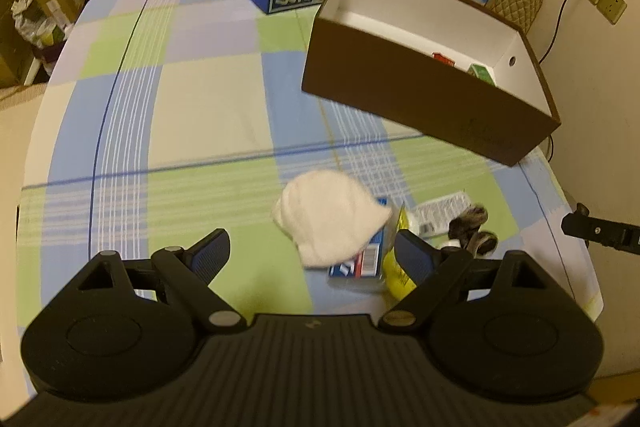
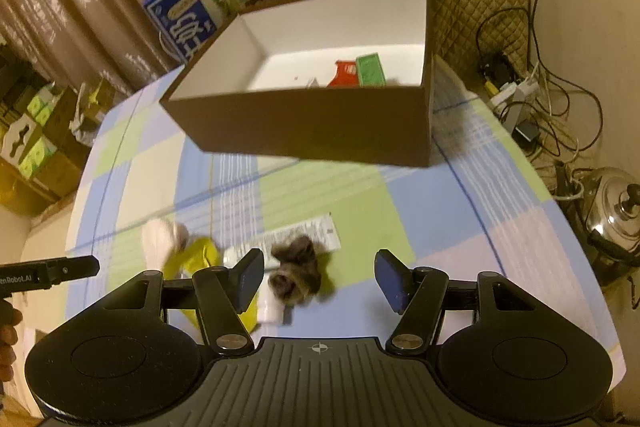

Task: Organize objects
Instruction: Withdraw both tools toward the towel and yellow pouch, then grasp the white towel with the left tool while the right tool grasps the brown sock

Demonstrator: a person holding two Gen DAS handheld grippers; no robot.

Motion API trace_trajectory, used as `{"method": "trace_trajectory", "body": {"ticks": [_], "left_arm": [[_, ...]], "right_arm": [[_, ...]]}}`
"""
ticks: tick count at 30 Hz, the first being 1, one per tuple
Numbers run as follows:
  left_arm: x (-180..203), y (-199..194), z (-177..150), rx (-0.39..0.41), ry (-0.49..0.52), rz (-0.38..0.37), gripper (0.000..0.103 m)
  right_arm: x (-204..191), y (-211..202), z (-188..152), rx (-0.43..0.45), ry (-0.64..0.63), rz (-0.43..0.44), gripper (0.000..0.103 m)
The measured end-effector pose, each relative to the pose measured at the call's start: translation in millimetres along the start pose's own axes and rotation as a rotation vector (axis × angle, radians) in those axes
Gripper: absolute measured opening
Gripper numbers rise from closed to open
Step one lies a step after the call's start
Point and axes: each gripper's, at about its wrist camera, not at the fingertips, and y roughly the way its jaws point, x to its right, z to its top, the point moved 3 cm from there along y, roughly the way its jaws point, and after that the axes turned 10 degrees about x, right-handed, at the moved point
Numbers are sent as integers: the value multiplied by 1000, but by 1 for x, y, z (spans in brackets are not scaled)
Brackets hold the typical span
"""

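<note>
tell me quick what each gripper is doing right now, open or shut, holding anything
Left gripper: jaws open, holding nothing, above the white cloth.
Right gripper: jaws open, holding nothing, above the grey furry item.

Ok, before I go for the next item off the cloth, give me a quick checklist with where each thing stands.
1. Left gripper open and empty: ok.
2. Right gripper open and empty: ok.
3. Brown box open-topped with floor space free; only a red packet and a green box show at one end: ok.
4. Loose items separated for a clean pick: not ok. The white cloth lies over the blue box, and the yellow packet and furry toy crowd together.
5. Furry toy between the right fingers: not ok, it sits toward the left finger.
6. Grippers apart from each other: ok.
</note>
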Motion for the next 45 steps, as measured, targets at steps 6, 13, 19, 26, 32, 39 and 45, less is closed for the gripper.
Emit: {"method": "trace_trajectory", "body": {"ticks": [6,13,19,26,32,39,45], "left_arm": [[-7,-1,-14,-23,-18,1,87],[-10,0,-24,-40,-21,-2,87],[-10,1,-29,-48,-15,-11,87],[-8,5,-33,-45,-5,-30,86],[-14,8,-31,-39,-7,-21,86],[-19,15,-28,-45,-13,-11,86],[-23,21,-26,-52,-19,-6,86]], "right_arm": [[-10,4,-19,-35,-36,5,59],[-22,12,-34,-67,-66,19,59],[-28,17,-42,-81,-85,21,59],[-30,23,-46,-79,-106,13,59],[-32,30,-47,-77,-111,12,59],[-31,43,-47,-72,-105,1,59],[-29,59,-47,-74,-103,0,59]]}}
